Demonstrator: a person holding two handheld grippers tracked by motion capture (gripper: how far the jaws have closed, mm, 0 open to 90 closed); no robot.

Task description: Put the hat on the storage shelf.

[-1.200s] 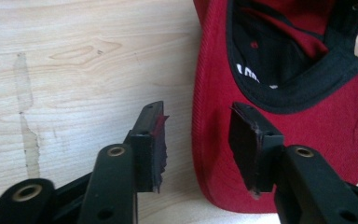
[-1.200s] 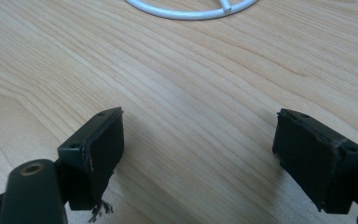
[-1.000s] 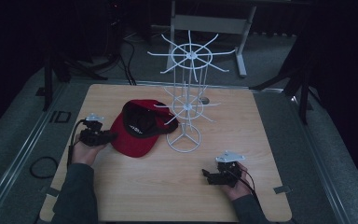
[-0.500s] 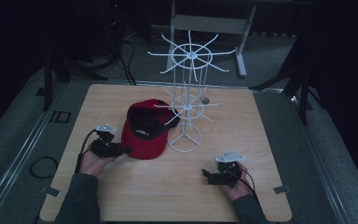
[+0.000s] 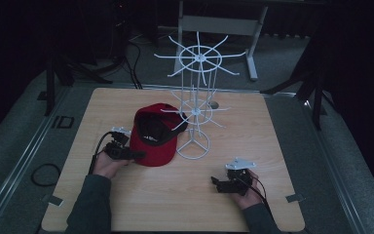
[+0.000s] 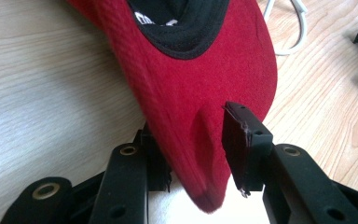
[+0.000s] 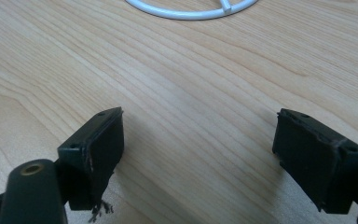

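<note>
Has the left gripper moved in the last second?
Yes. The left gripper has moved right and nearer the person, toward the white rack's base, onto the red cap's brim.

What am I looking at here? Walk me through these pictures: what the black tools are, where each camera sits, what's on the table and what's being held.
No robot here: a person sits at a wooden table with a hand-held gripper in each hand, a black tool with two jaws.

The high view looks down from above; the person's forearms come in from the bottom. The other two pictures come from small cameras riding on each tool, looking along its jaws.

On the table stand a white wire rack with spokes, and a red cap lying upside down beside its ring base.

The left hand-held gripper has the cap's brim between its jaws, and the cloth dimples at the right jaw, so it appears shut on the brim. The right hand-held gripper rests open with bare wood between its jaws.
</note>
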